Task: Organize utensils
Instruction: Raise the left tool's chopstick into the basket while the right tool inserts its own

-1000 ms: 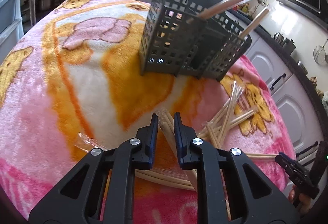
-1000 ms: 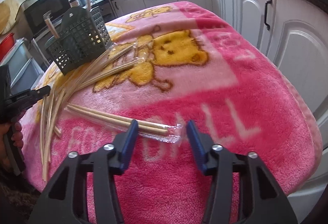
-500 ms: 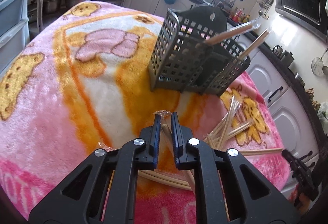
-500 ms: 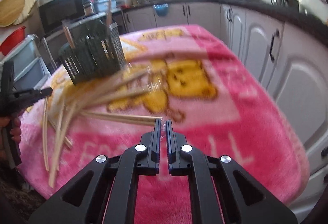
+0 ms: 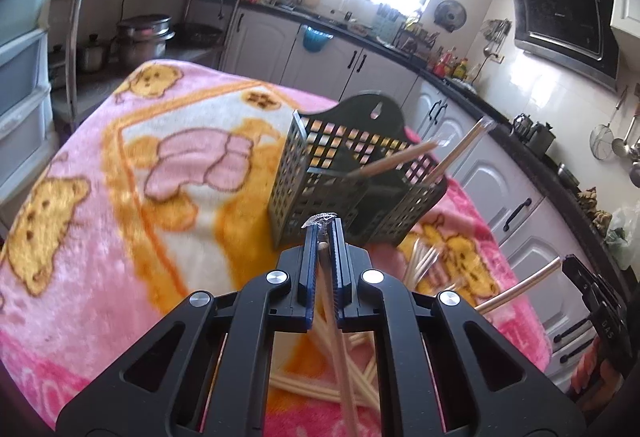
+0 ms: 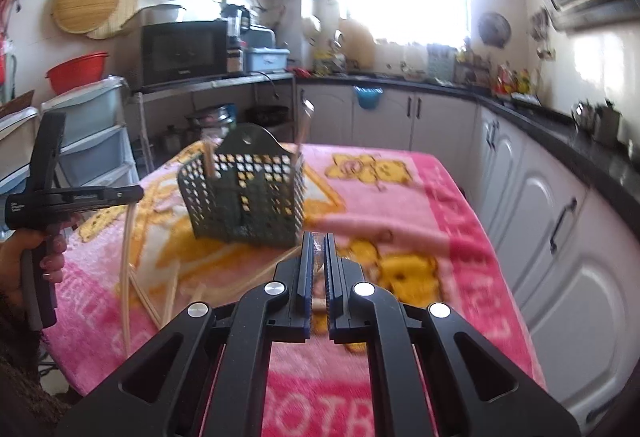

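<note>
While both jaws pinch wrapped chopsticks [image 5: 334, 321], a pink blanket [image 5: 120, 197] covers the kitchen table.

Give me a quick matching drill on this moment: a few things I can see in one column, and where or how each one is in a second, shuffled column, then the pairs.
Things:
1. left gripper
2. right gripper
3. dark mesh caddy
4. loose chopsticks

Places or states:
A. standing on the pink blanket, wrapped chopsticks poking out
B. lying scattered on the blanket
C. shut on a wrapped chopstick pair that hangs down below it
D. shut on a clear wrapper end, in front of the caddy

Pairs: 1-C, 2-D, 3-A, 4-B
</note>
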A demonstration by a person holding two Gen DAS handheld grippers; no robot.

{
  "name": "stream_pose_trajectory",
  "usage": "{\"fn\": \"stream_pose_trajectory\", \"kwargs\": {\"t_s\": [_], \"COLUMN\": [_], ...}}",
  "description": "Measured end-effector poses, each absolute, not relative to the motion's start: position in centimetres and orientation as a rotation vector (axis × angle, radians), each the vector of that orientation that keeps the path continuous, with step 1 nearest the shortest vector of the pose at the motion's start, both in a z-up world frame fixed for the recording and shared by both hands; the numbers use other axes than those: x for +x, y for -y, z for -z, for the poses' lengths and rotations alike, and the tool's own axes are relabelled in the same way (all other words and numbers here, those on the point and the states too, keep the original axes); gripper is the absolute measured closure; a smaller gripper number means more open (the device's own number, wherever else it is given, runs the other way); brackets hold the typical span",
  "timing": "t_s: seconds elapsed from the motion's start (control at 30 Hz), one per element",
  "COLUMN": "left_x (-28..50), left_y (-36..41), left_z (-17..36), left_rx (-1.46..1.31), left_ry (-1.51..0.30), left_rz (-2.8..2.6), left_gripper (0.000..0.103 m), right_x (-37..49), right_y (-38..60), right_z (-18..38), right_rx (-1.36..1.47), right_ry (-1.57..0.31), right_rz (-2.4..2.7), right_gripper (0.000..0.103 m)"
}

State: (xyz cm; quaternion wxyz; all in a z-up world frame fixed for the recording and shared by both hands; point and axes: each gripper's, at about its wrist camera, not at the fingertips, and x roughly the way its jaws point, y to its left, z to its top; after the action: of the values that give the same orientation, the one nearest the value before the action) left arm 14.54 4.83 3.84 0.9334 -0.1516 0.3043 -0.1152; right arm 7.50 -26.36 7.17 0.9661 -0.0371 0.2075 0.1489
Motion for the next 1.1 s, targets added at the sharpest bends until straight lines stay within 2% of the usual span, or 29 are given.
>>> {"fn": "stream_pose_trajectory", "kwargs": {"t_s": [0.67,1.1], "left_x": [15.0,15.6], "left_y": [-3.5,-3.2], "left_z": [-10.7,-17.2], "left_rx": [-0.271,-0.233], "left_ry": [-0.465,-0.309], "left_rz": [0.306,0.306], "left_gripper": [0.100,0.100], "right_x": [8.0,9.0], "right_y": [22.5,21.2], "right_z": [-12.7,-17.3], "right_rx": [-0.149,-0.149], "right_ry": [-0.288,-0.170], "right_rz": [-0.389,-0.421], "right_gripper": [0.098,0.098]}}
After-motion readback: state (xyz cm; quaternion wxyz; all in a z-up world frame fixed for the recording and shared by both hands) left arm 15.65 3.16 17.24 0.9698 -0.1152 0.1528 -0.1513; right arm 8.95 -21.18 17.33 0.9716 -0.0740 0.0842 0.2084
